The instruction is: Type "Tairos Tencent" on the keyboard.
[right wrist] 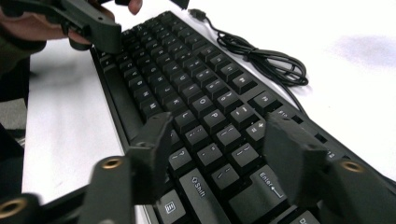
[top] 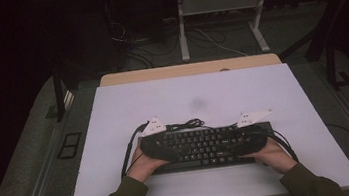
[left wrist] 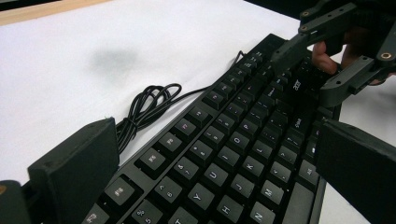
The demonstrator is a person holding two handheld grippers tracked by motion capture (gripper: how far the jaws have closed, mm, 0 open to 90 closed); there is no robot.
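A black plastic computer keyboard lies flat near the desk's front edge, about midway between its side edges, long side parallel to that edge. Its thin black cable lies coiled on the desk just behind it. The left tongs straddle the keyboard's left end with the jaws wide, one beyond each long edge, not pressing on it. The right tongs sit over the right end near the Enter and Shift keys, jaws about half apart above the keys; whether the pads touch the keys I cannot tell. The desk carries a white, matt sheet with a faint grey smudge near its middle and a strip of pale wood along the back edge. Beyond lie dim grey carpet, loose floor cables and a white metal table frame.
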